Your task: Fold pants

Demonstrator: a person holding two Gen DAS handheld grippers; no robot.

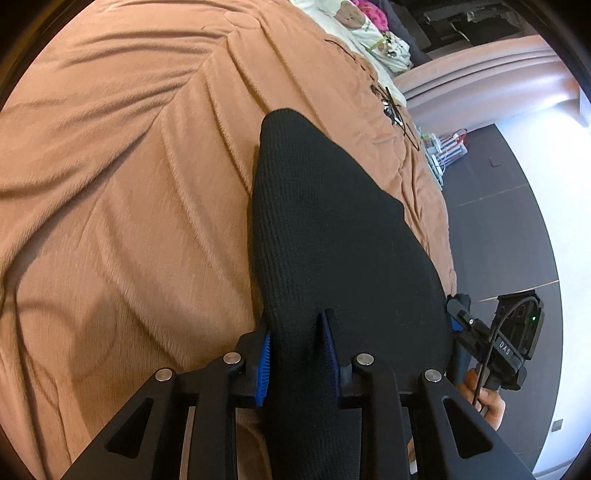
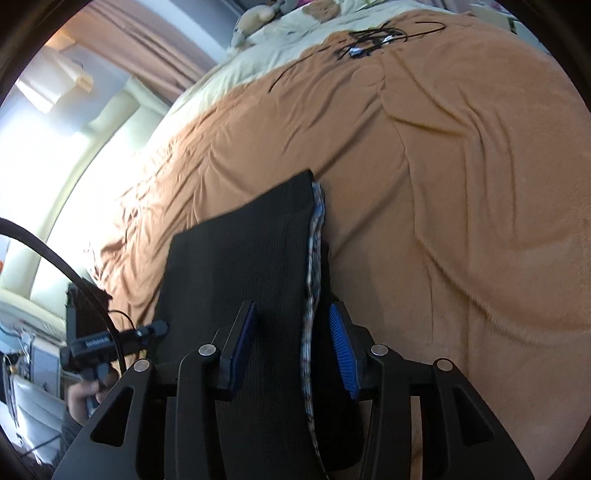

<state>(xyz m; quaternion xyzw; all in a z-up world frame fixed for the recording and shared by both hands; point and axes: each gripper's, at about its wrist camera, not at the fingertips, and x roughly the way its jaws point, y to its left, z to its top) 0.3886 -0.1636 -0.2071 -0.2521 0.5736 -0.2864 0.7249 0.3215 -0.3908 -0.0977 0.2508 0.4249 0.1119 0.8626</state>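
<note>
Black ribbed pants (image 1: 332, 229) lie folded over the orange-brown blanket (image 1: 129, 166) on the bed. My left gripper (image 1: 297, 339) is shut on one end of the pants, cloth bunched between its blue pads (image 1: 328, 343). My right gripper (image 2: 291, 332) is shut on the other end of the pants (image 2: 240, 251), where a patterned inner waistband edge (image 2: 314, 240) shows beside the black cloth. The right gripper also shows at the lower right of the left wrist view (image 1: 458, 306). The left gripper shows at the lower left of the right wrist view (image 2: 159, 326). The pants hang lifted between both.
A tangle of black cable (image 2: 369, 40) lies on the blanket near the cream pillows (image 2: 295, 22). The bed edge drops to a dark floor (image 1: 498, 221). A pink headboard (image 1: 498, 74) and curtains (image 2: 147, 40) stand behind.
</note>
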